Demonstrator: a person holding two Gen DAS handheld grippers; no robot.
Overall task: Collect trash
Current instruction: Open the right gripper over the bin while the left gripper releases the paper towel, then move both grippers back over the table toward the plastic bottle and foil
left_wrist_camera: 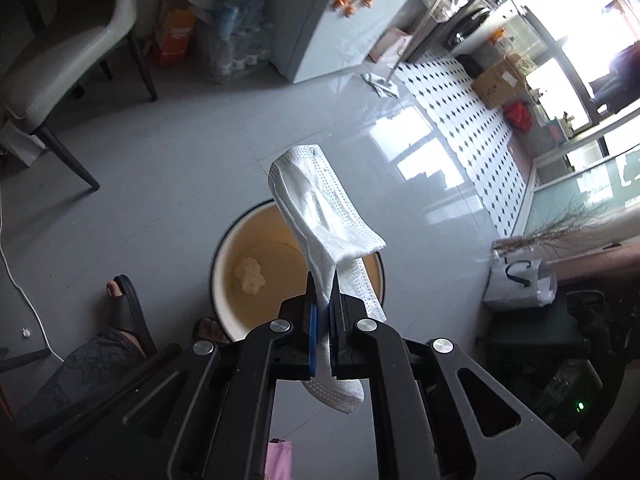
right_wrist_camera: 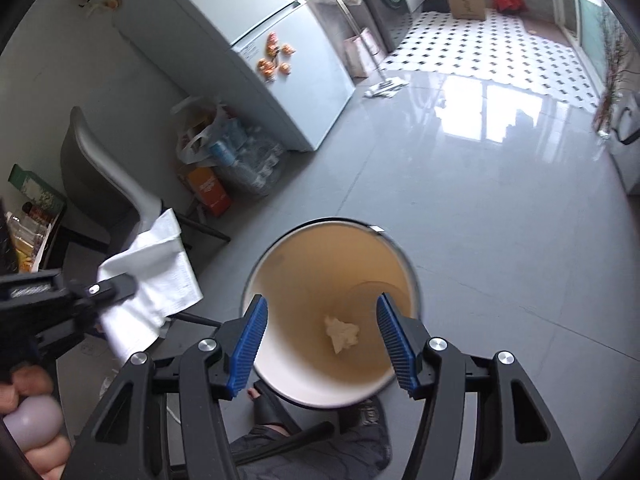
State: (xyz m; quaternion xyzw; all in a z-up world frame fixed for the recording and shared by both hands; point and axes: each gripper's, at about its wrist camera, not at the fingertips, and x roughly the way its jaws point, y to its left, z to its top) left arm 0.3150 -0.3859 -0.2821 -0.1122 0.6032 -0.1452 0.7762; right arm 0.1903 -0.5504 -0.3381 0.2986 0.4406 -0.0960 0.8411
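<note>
My left gripper is shut on a white paper napkin and holds it in the air over the near rim of a round trash bin on the floor. A crumpled wad of paper lies at the bin's bottom. In the right wrist view my right gripper is open and empty, directly above the bin, with the wad between its blue pads. The left gripper with the napkin shows at the left of the bin.
A grey chair stands to the left, a fridge at the back with bags of bottles beside it. My sandalled feet stand by the bin. A white bag and dark furniture sit at right.
</note>
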